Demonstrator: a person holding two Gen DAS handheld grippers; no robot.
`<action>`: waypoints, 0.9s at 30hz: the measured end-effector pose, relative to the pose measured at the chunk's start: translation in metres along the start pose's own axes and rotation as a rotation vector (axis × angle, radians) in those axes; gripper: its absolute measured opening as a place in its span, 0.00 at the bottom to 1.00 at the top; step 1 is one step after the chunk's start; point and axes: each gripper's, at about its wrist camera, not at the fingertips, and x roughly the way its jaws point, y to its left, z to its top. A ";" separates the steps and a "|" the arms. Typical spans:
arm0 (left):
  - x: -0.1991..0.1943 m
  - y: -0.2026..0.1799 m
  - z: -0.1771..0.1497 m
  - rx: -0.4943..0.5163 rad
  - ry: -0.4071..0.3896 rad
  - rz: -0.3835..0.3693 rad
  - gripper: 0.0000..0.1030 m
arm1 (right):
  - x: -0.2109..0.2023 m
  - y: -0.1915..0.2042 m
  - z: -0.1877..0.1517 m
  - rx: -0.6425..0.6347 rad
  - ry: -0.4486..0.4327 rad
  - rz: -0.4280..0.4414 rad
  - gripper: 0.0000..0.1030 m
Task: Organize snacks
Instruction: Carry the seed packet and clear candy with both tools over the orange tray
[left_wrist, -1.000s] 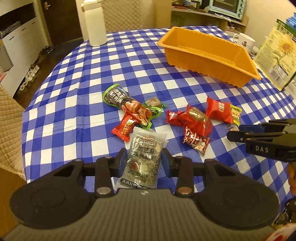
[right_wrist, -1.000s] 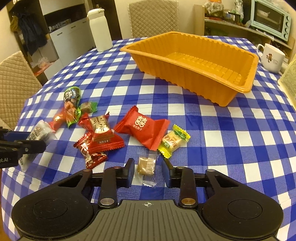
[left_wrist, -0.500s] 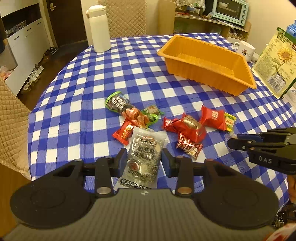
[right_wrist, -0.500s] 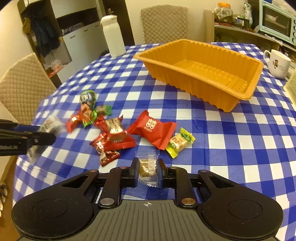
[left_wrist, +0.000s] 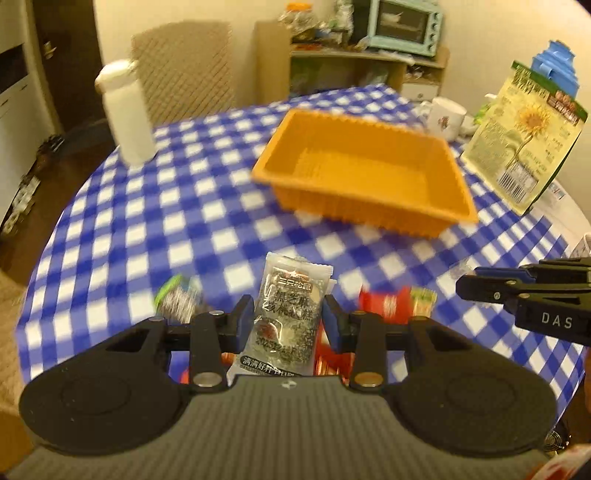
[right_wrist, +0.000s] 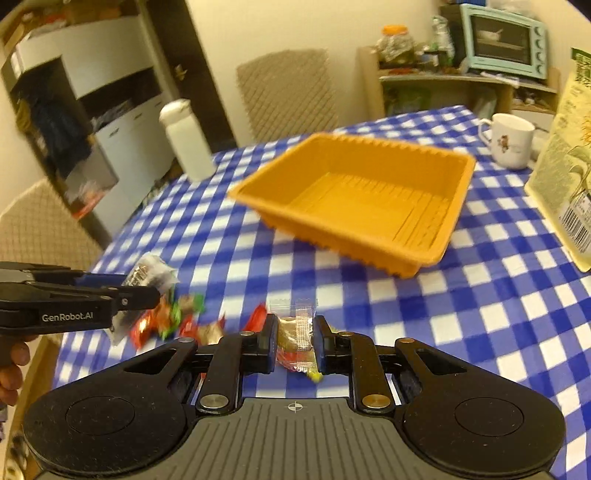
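My left gripper (left_wrist: 289, 320) is shut on a grey snack packet (left_wrist: 291, 314) and holds it above the checked table. My right gripper (right_wrist: 294, 341) is shut on a small clear-wrapped brown candy (right_wrist: 295, 328), also lifted. The empty orange tray (left_wrist: 364, 175) stands ahead near the table's middle; it also shows in the right wrist view (right_wrist: 362, 195). Several red and green snacks (right_wrist: 166, 319) lie on the cloth below, blurred. The left gripper (right_wrist: 140, 291) shows at the left of the right wrist view, and the right gripper (left_wrist: 469, 286) at the right of the left wrist view.
A white bottle (left_wrist: 127, 114) stands at the table's far left. A white mug (right_wrist: 509, 140) and a sunflower-print bag (left_wrist: 524, 136) stand to the right of the tray. Quilted chairs (right_wrist: 288, 92) surround the table. The near table edge is close below.
Both grippers have risen from the table with their snacks; the right one closed on the candy. Both views have moved toward the orange tray, and the snacks on the cloth dropped low.
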 end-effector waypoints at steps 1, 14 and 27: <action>0.003 0.000 0.007 0.005 -0.007 -0.009 0.35 | 0.001 -0.003 0.006 0.009 -0.009 -0.007 0.20; 0.061 -0.015 0.102 0.055 -0.057 -0.105 0.36 | 0.028 -0.040 0.074 0.120 -0.137 -0.060 0.20; 0.131 -0.045 0.143 0.105 -0.005 -0.139 0.36 | 0.066 -0.073 0.098 0.185 -0.137 -0.119 0.20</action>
